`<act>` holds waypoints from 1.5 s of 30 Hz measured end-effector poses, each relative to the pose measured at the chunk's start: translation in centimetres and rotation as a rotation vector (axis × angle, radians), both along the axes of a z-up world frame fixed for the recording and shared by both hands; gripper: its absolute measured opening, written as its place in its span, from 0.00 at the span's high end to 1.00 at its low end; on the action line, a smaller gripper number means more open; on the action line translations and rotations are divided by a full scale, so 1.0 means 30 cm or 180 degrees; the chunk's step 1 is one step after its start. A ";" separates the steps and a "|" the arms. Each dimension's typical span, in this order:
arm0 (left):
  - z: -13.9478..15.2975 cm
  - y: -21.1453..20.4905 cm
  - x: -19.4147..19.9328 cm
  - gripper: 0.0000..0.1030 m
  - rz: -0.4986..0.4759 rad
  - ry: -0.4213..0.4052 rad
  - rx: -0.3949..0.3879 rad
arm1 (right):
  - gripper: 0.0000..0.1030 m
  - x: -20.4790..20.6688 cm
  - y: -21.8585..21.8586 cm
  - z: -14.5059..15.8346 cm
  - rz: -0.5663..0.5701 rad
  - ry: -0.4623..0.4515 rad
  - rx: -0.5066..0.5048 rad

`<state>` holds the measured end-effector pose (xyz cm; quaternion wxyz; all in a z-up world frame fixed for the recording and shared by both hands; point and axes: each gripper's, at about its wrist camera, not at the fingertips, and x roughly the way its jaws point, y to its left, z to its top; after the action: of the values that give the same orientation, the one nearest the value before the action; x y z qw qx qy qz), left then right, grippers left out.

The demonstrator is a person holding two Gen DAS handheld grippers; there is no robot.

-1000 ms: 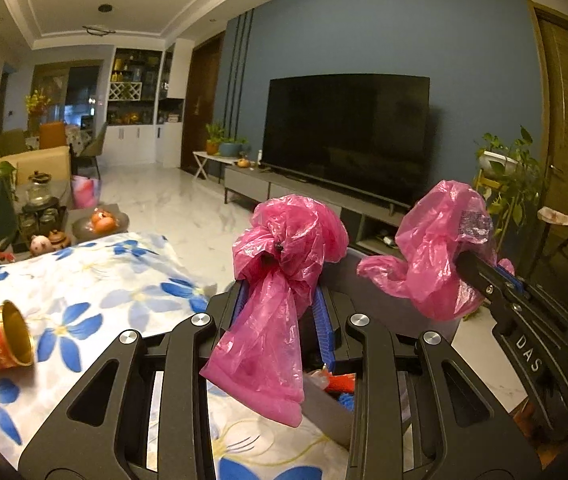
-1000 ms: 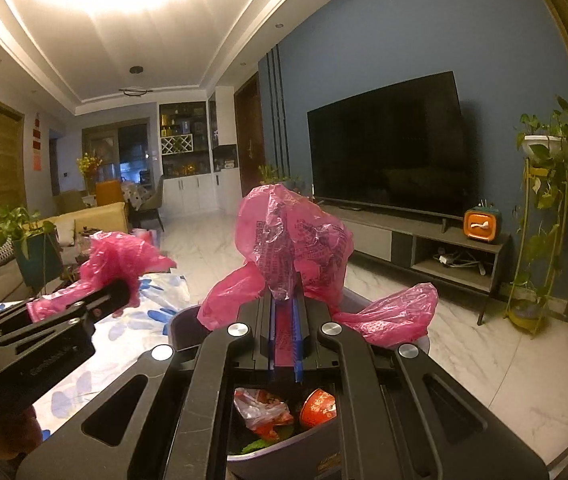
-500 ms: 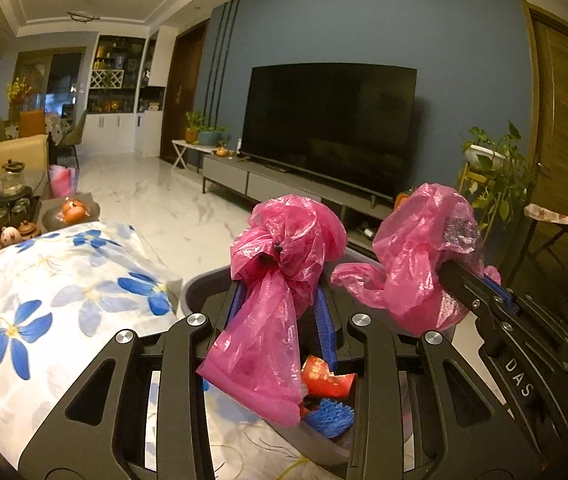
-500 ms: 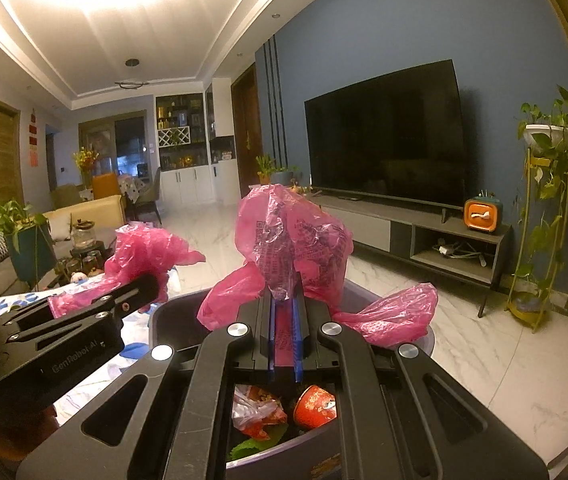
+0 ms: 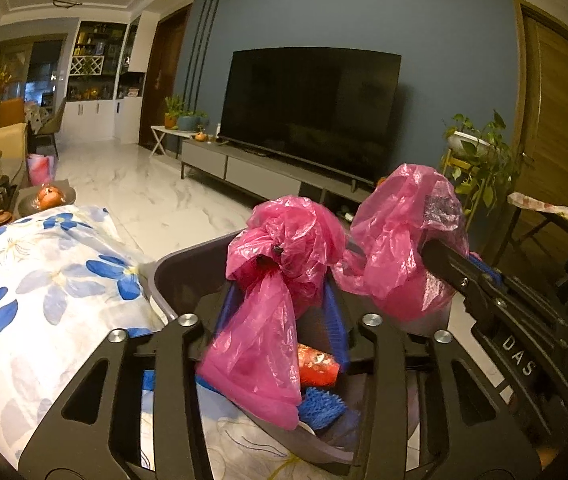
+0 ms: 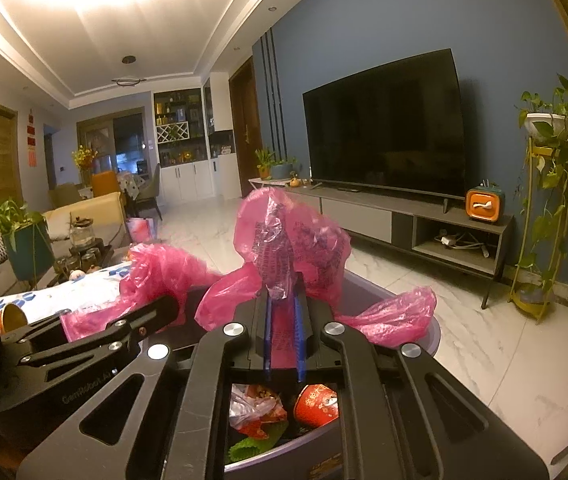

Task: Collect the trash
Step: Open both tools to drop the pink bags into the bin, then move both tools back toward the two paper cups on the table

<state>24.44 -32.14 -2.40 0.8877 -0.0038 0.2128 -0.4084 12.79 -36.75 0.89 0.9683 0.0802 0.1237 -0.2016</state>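
— Pink thin plastic bag liner (image 5: 284, 248): where does it sit?
— Over the rim of the round grey plastic trash bin (image 5: 187, 276), beside the table's white cloth with blue flowers (image 5: 43, 280). The left gripper (image 5: 279, 280) has its jaws clamped on one bunched handle, and the right gripper (image 6: 284, 304) is clamped on the other
— And inside?
— A red crumpled paper cup (image 6: 318, 404), a crinkled snack wrapper (image 6: 255, 404) and a blue mesh scrap (image 5: 320, 404) lie in the bin
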 end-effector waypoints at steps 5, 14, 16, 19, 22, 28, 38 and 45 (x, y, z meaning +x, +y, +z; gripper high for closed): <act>-0.006 0.023 -0.004 0.34 0.0035 0.0029 -0.0080 | 0.73 -0.009 -0.025 -0.008 -0.0033 -0.0001 0.0018; 0.004 0.114 -0.016 0.25 0.0385 0.0047 -0.0125 | 0.50 -0.036 -0.024 -0.009 -0.0131 0.0001 -0.0062; 0.007 0.147 -0.023 0.23 0.0524 0.0035 -0.0092 | 0.42 -0.040 -0.013 -0.012 -0.0140 0.0013 -0.0084; 0.009 0.201 -0.039 0.21 0.0732 0.0027 -0.0041 | 0.35 -0.044 0.007 -0.013 -0.0149 0.0029 -0.0112; 0.016 0.257 -0.060 0.20 0.0932 0.0010 0.0029 | 0.29 -0.049 0.023 -0.013 -0.0156 0.0051 -0.0141; 0.038 0.384 -0.133 0.17 0.1276 -0.0058 0.0069 | 0.19 -0.073 0.078 -0.019 -0.0102 0.0091 -0.0107; 0.046 0.582 -0.273 0.15 0.1701 -0.0225 0.0185 | 0.14 -0.113 0.225 -0.022 0.0169 0.0153 -0.0210; 0.041 0.713 -0.355 0.15 0.1911 -0.0242 0.0196 | 0.13 -0.135 0.333 -0.020 0.0282 0.0155 -0.0220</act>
<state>13.78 -10.75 -1.16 0.9757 -0.0244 0.1811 -0.1209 8.74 -26.77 0.28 0.9752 0.0363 0.1436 -0.1647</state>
